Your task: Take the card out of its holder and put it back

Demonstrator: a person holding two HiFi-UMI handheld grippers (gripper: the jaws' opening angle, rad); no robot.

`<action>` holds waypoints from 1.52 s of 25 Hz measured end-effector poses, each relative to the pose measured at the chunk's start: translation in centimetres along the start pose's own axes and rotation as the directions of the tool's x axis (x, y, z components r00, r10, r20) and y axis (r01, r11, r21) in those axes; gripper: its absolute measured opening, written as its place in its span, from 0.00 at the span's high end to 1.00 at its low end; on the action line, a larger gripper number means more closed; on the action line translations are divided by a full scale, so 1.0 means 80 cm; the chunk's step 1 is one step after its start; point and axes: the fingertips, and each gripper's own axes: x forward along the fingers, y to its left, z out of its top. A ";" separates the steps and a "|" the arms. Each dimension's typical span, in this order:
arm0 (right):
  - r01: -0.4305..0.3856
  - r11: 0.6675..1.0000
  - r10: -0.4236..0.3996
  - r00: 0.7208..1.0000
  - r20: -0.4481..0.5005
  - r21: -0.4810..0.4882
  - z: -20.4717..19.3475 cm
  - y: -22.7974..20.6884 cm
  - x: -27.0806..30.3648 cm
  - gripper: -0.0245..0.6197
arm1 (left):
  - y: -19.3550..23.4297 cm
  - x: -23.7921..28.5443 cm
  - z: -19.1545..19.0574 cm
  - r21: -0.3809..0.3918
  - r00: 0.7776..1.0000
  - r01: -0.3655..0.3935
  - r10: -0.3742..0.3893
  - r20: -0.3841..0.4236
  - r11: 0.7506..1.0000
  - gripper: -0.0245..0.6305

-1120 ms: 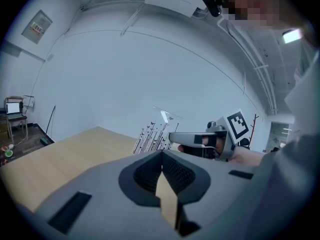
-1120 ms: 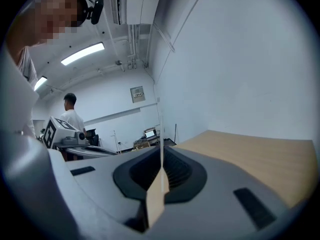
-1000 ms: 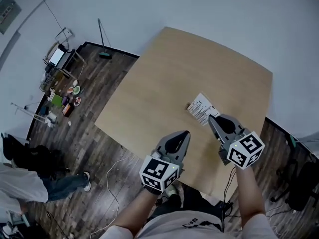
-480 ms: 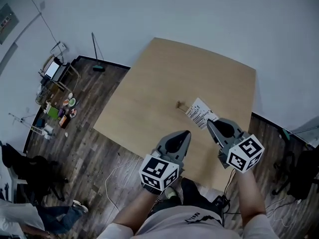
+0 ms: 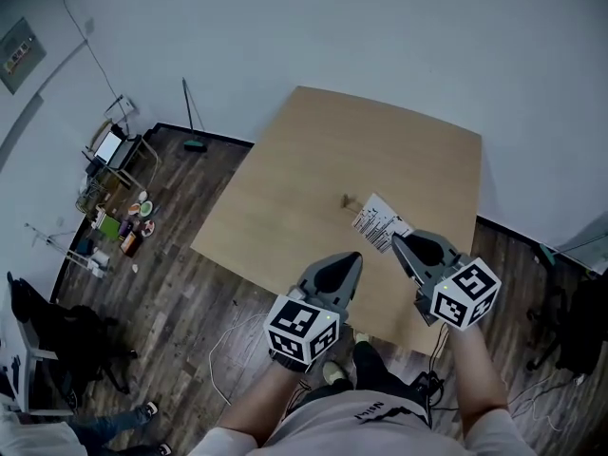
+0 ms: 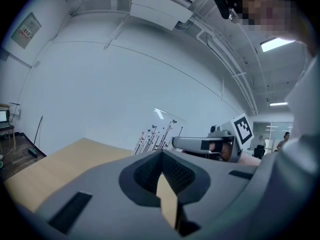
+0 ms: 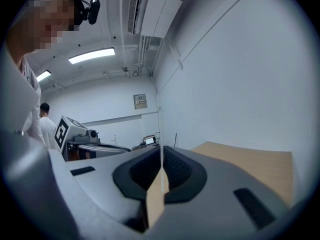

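Right now the right tongs (image 5: 399, 238) are clamped on one edge of the card (image 5: 378, 219), which is just beside the small holder (image 5: 348, 200) on the worktop (image 5: 313, 150). The left tongs (image 5: 354, 256) hover closed and empty at the near edge.

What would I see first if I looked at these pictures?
Probably the white printed card, pinched in the right claw over the tan table. Next comes the bold black-and-white marker cube on the left claw, which is shut on nothing near the table's close edge.
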 end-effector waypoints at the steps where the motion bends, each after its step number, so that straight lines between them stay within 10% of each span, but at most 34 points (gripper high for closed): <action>1: -0.002 1.000 0.002 1.000 0.000 -0.001 0.002 0.001 -0.001 0.92 | -0.001 0.000 0.001 -0.007 1.000 0.001 -0.001 0.000 1.000 0.94; 20: -0.030 0.999 0.029 0.999 -0.014 -0.023 -0.001 -0.006 0.015 0.92 | 0.021 -0.005 -0.004 -0.034 0.998 -0.044 0.045 0.032 0.998 0.94; 38: -0.202 0.978 0.196 0.977 -0.084 -0.062 -0.096 -0.180 0.154 0.92 | 0.138 0.125 -0.079 -0.069 0.992 -0.115 0.112 -0.054 0.991 0.94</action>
